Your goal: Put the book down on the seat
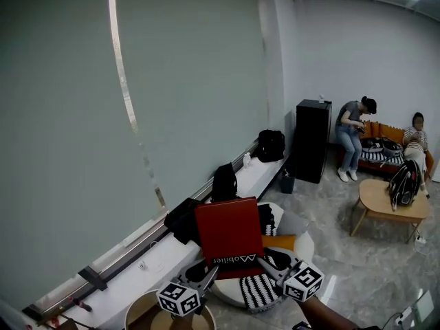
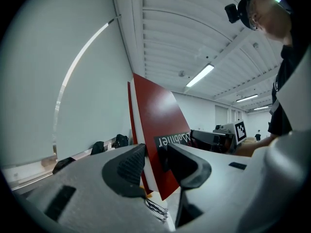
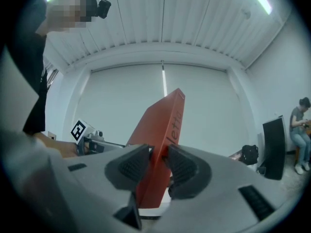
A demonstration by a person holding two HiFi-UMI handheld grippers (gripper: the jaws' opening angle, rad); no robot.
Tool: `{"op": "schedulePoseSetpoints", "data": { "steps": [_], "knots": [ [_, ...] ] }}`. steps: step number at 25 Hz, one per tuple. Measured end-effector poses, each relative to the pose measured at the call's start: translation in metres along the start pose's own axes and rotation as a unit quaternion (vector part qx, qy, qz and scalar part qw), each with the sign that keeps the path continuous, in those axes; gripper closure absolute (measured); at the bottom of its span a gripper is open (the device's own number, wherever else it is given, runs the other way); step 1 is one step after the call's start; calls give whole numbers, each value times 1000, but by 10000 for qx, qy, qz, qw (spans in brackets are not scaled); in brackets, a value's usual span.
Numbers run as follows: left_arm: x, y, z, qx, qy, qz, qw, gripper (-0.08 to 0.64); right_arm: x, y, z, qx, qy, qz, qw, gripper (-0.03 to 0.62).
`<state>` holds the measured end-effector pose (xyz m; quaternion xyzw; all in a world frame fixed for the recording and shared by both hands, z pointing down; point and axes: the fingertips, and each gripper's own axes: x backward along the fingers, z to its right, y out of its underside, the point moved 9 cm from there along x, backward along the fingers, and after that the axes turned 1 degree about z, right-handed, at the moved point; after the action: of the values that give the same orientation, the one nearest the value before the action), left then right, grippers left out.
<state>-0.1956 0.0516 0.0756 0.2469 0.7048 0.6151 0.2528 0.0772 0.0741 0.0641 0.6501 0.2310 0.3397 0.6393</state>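
Red hardback book stands upright, its lower corners clenched by the left hand-held gripper and right hand-held gripper, their ribbed dark pads pressed on its smooth covers. Only the head view shows the round white seat and striped cushion just beyond and beneath both hand-held grippers. The left gripper view alone shows white page edges.
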Motion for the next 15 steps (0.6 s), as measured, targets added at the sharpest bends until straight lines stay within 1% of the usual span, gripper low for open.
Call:
{"op": "schedulePoseSetpoints", "data": {
  "steps": [3,9,15],
  "knots": [
    [-28,3,19,54,86,-29,9999,402,23,-2,25,-37,77,-26,10000,456],
    [-69,18,52,99,100,-117,9998,402,60,4,64,-142,151,-57,9998,456],
    [-96,34,65,237,178,-270,9992,402,80,19,87,-330,312,-107,9989,456]
  ]
}}
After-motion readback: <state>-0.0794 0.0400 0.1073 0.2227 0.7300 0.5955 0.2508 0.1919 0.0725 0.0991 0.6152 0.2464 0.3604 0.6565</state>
